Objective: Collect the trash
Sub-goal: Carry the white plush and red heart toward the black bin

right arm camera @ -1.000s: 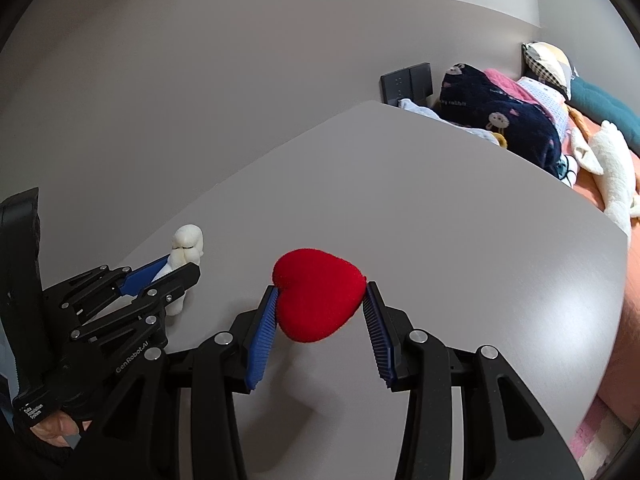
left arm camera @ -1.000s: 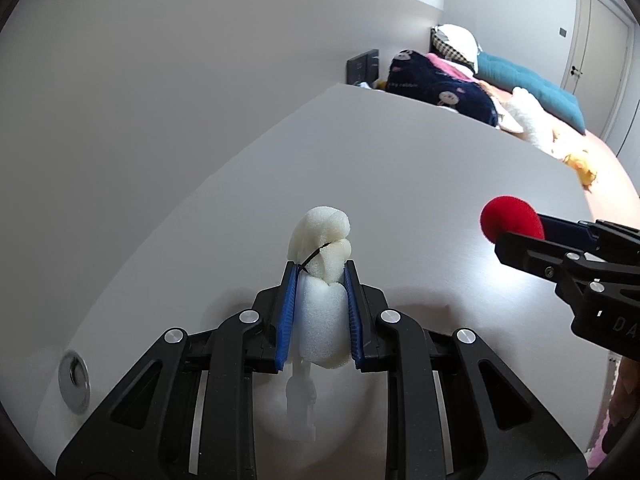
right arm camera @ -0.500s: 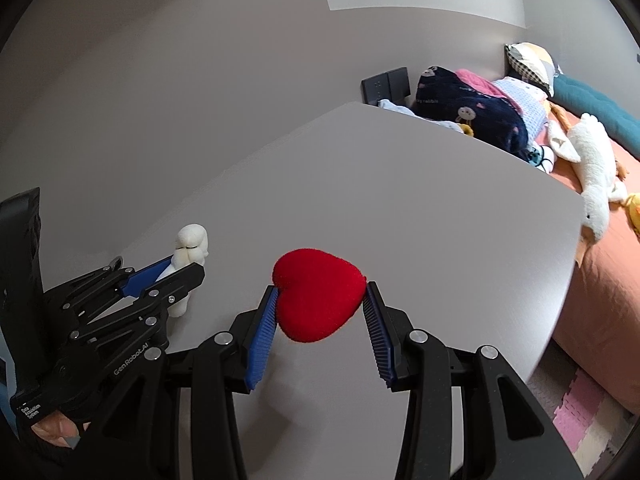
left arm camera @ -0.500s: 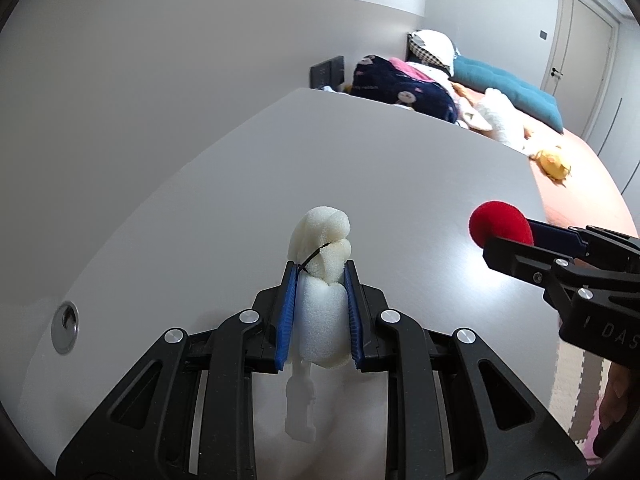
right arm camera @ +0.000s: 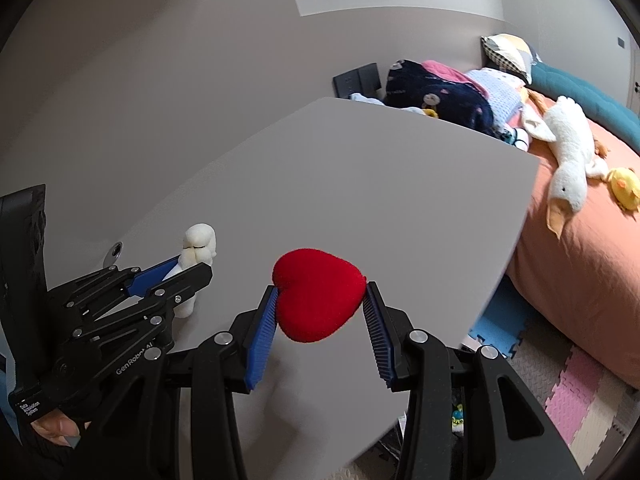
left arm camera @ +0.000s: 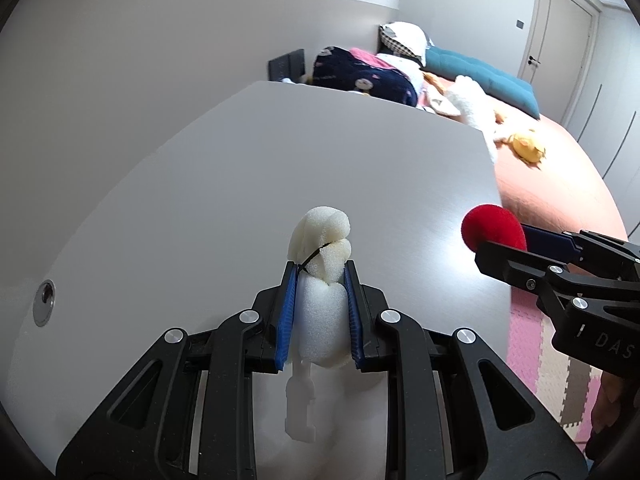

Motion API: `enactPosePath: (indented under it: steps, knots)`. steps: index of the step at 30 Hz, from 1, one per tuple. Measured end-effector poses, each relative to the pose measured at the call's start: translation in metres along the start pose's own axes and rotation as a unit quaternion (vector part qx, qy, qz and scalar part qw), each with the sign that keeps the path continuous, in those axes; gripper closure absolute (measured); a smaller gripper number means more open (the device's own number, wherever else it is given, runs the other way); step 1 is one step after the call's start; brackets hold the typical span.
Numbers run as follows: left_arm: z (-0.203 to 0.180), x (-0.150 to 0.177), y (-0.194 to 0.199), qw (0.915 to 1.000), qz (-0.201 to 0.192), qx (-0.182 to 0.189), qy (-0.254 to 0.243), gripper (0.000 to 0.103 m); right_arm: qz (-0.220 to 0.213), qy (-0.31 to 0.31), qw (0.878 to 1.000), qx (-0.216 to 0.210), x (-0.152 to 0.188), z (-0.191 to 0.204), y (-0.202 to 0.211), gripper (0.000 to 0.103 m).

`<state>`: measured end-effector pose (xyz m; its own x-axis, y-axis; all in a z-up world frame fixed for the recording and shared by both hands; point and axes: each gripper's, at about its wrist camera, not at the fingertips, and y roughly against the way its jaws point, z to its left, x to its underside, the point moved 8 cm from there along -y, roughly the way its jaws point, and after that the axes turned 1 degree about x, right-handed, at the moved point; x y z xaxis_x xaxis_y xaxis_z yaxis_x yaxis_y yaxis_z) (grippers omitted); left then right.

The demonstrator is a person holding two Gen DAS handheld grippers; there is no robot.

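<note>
My left gripper (left arm camera: 320,276) is shut on a white foam piece (left arm camera: 322,280) tied with a thin black band, held above the grey table (left arm camera: 280,160). It also shows in the right wrist view (right arm camera: 188,268) at the left, with the foam piece (right arm camera: 199,240) sticking out. My right gripper (right arm camera: 320,294) is shut on a red heart-shaped foam (right arm camera: 318,294), held above the table's near right part. In the left wrist view the right gripper (left arm camera: 500,240) is at the right with the red heart (left arm camera: 492,226) at its tip.
A metal grommet (left arm camera: 44,302) sits in the table at the left. The wall lies behind the table. Beyond the table's right edge are a bed (right arm camera: 580,240) with plush toys and bedding, and pink and blue foam floor mats (right arm camera: 576,400).
Both grippers, each still holding its piece, have swung to the right and back from the wall. More of the table's right edge, the bed and the floor mats now show.
</note>
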<state>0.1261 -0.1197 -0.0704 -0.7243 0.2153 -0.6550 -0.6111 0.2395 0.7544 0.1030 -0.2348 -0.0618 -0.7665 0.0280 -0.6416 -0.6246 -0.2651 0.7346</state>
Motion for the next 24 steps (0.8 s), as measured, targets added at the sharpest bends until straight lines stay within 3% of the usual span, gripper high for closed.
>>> enactPosePath:
  steps: [24]
  knots:
    - [-0.111, 0.015, 0.003, 0.996, 0.008, 0.072, -0.051, 0.08, -0.031, -0.081, 0.995, 0.055, 0.054, -0.098, 0.074, 0.058]
